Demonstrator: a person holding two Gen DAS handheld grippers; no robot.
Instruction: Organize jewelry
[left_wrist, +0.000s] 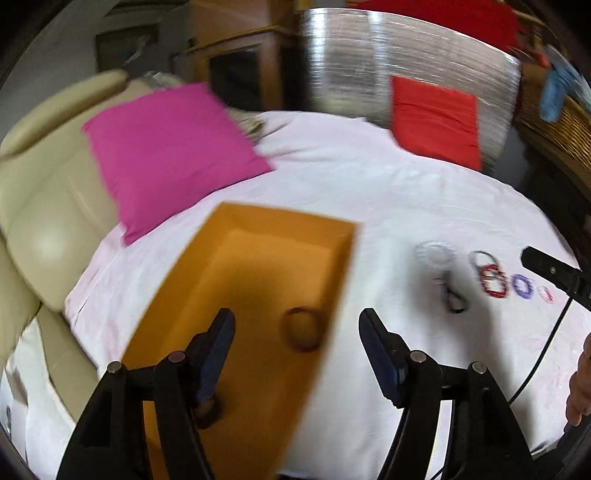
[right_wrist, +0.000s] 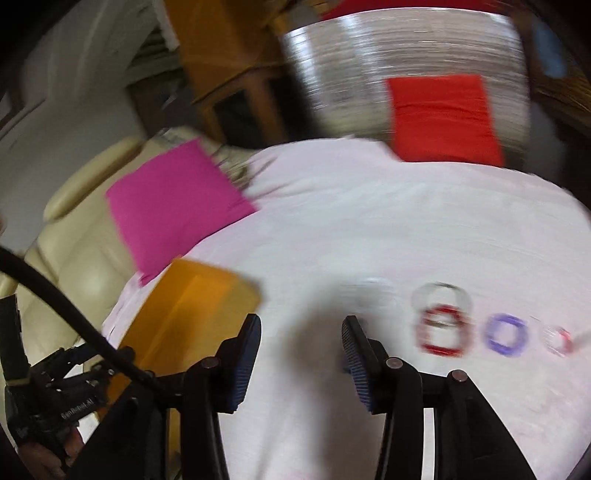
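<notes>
A pale pink sheet (left_wrist: 369, 192) covers the bed. On its left lies an open orange box (left_wrist: 258, 266), holding one dark ring-shaped bangle (left_wrist: 301, 328). To the right, on the sheet, lie the red bracelet (left_wrist: 493, 282) and the purple bracelet (left_wrist: 522, 286). The left gripper (left_wrist: 295, 332) stands wide above the box, holding nothing. The right gripper (right_wrist: 301, 336) is half open, also with nothing between its fingers.

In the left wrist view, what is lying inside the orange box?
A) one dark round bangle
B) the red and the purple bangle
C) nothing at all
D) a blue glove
A: inside the orange box one dark round bangle lies on the floor near its right wall, while the red bangle and the purple bangle are out on the white cloth.
</notes>
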